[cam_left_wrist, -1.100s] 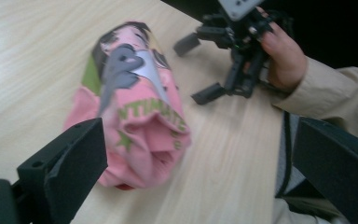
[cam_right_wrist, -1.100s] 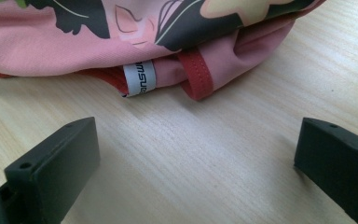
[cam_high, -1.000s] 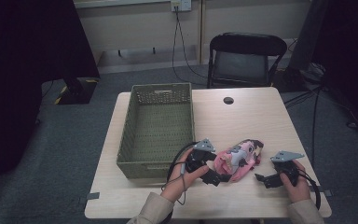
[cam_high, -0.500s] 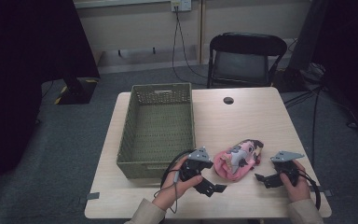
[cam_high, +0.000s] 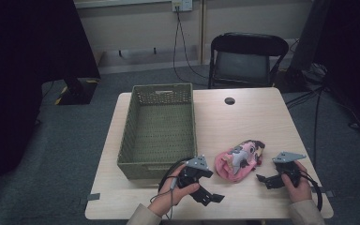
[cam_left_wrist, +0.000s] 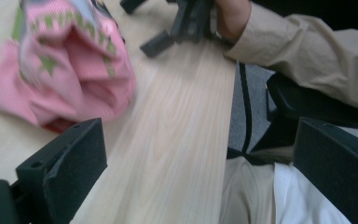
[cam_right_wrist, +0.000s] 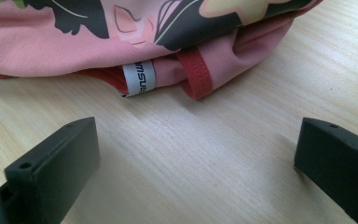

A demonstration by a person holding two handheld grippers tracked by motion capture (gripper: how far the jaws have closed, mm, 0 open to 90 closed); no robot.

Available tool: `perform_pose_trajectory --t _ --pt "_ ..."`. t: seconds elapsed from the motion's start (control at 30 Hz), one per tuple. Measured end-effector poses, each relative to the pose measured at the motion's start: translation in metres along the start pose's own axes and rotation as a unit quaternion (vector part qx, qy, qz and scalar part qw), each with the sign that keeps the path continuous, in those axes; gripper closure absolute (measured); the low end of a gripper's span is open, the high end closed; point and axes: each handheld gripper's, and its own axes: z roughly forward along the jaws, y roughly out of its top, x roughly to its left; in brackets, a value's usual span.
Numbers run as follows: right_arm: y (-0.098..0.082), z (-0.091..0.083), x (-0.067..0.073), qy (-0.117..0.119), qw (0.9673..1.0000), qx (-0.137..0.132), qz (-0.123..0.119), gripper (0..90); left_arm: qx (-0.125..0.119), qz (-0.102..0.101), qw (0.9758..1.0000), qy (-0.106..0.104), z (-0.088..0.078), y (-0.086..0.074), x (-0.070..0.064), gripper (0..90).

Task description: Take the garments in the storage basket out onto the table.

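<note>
Pink garment (cam_high: pixel 238 160): lower centre of high view, between both grippers.
Right gripper (cam_high: pixel 264 179): jaws spread, aimed at its hem, nearer.
Left gripper (cam_high: pixel 209 197): jaws spread, pointing lower right, past it.

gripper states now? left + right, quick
Left gripper: open, holding nothing, beside the pink garment.
Right gripper: open, holding nothing, jaws aimed at the garment's edge.

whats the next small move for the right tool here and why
Probably ease the right tool forward toward the pink printed cloth. In the right gripper view its jaws stand wide open with bare table between them, and the cloth's hem with the white label lies just ahead, untouched. The green basket sits empty beside it, possibly where the cloth goes.
</note>
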Motion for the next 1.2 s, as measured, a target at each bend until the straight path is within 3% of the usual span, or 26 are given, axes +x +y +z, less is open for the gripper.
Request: perform_pose_trajectory --t 0.1,0.3,0.6,0.77,1.2 --pt "0.000 0.000 0.000 -0.001 1.0000 0.000 0.001 0.0 0.000 -0.012 0.9999 -0.007 -0.003 -0.007 0.002 3.2" --pt "0.000 0.000 0.000 -0.001 1.0000 0.000 0.001 0.0 -0.007 -0.023 0.9997 0.007 -0.016 -0.014 0.007 3.1" --pt "0.000 0.000 0.000 -0.002 1.0000 0.000 0.002 0.0 -0.003 -0.024 0.9997 0.002 -0.029 -0.023 0.010 3.0" --pt "0.000 0.000 0.001 -0.003 1.0000 0.000 0.003 0.0 -0.001 -0.022 0.9997 0.011 -0.040 -0.032 0.013 3.0" --pt "0.000 0.000 0.001 -0.005 1.0000 0.000 0.004 0.0 -0.015 -0.044 0.9983 0.036 -0.070 -0.057 0.019 3.0"
